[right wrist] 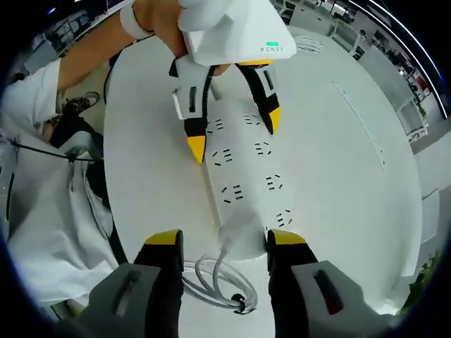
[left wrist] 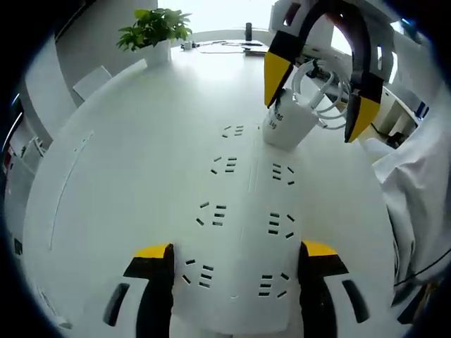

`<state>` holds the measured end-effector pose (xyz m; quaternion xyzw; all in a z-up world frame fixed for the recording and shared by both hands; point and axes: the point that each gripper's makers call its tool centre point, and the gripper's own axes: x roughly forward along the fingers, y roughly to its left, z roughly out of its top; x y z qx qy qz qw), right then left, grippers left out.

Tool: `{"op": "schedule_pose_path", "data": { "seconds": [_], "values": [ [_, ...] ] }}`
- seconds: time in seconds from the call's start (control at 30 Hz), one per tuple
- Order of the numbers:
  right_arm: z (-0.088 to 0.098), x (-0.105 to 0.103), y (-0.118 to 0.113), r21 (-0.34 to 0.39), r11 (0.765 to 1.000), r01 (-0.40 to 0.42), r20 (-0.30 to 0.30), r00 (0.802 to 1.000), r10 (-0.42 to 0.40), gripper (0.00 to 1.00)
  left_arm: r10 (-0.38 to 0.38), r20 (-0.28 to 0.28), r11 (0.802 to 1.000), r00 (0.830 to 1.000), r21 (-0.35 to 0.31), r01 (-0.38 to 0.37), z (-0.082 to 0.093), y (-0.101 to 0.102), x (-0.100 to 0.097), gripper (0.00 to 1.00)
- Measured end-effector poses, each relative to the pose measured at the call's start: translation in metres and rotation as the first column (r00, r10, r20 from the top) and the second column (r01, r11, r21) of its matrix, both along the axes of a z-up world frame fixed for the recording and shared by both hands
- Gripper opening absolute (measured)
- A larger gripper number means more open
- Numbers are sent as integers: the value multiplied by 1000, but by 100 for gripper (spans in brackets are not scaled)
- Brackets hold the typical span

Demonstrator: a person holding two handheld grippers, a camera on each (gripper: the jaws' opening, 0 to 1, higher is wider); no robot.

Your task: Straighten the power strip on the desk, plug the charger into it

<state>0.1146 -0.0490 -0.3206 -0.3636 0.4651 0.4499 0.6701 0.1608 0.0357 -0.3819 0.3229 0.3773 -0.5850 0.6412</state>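
Left gripper view: left tool parted, jaws straddling the near end of the strip, a wide white slab with two rows of sockets flat on the counter; right tool parted astride the far end beside the coiled cable; best squeezed evenly at both ends and turned together, kept flat. Right gripper view: right tool parted around the strip's cable end, cable looped between the jaws, left tool parted at the other end; no charger made out
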Motion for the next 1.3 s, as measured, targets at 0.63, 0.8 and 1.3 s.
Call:
{"op": "schedule_pose_path", "data": {
  "seconds": [0.63, 0.8, 1.3],
  "values": [
    [12, 3, -6, 109, 994, 15, 45, 999, -20, 52, 34, -2, 999, 999, 15, -34, 0, -2, -2, 73],
    [12, 2, -7, 121, 992, 22, 43, 999, -28, 52, 48, -2, 999, 999, 20, -48, -1, 0, -3, 73],
    [19, 5, -9, 176, 984, 16, 81, 996, -31, 58, 56, -3, 998, 998, -40, -56, 0, -3, -5, 76]
  ]
}}
